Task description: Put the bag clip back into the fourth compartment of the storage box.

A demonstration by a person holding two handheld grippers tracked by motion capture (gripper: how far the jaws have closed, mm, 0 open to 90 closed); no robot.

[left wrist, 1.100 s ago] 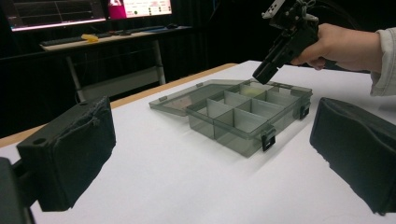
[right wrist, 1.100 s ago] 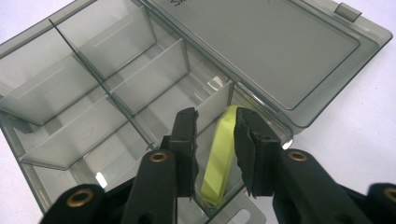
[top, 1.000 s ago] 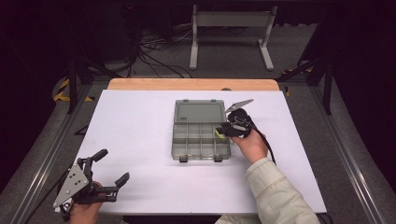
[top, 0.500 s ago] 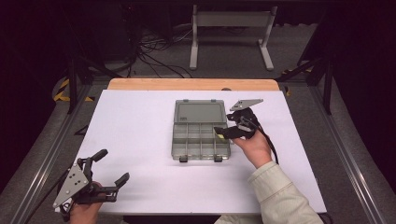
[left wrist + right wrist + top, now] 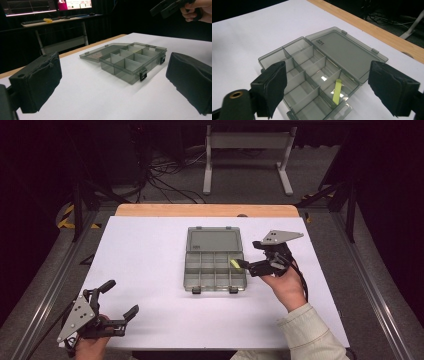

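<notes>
Grey compartment box (image 5: 216, 265) sits open near the middle of the white table (image 5: 150, 250), lid (image 5: 214, 240) laid flat on the far side, 2 black latches on the near edge. A small yellow-green strip (image 5: 337, 92) lies in a compartment on the box's right side, in the row next to the lid; in the right gripper view it leans against a divider.

Right gripper (image 5: 250, 266) hovers just off the box's right edge, above the strip. Its jaws have just been opening and stand spread wide, nothing between them, pads clear of the strip.

Left gripper (image 5: 121, 299) rests at the near left corner of the table, well apart from the box, jaws spread, nothing between them.
</notes>
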